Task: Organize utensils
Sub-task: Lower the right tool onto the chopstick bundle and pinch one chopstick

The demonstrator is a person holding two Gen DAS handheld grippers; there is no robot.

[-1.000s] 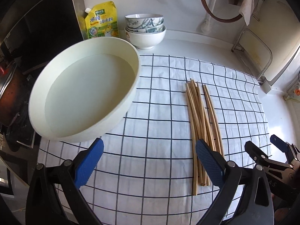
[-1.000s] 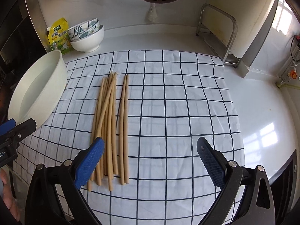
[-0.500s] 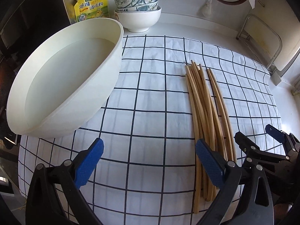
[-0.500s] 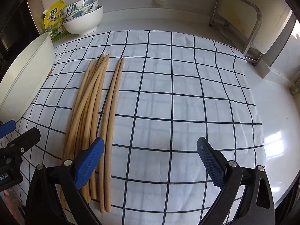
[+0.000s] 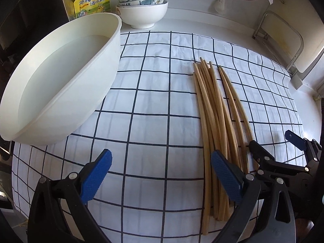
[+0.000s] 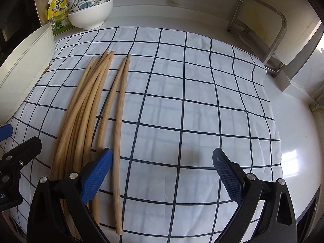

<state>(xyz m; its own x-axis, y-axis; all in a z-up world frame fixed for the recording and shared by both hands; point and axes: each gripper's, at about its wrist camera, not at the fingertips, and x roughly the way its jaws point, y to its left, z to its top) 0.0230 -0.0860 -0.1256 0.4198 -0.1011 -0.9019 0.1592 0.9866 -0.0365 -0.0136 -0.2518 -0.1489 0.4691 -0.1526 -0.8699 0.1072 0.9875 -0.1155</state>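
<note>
Right claw (image 6: 162, 174) agape, chopsticks' (image 6: 85, 117) near ends hidden

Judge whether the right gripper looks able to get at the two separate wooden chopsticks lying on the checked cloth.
Probably yes: the right gripper is open just above the checked cloth, the two separate wooden chopsticks lie bare beside its left finger, nothing covering them.

Left tongs (image 5: 160, 174) hide chopsticks' (image 5: 212, 109) near ends.
</note>
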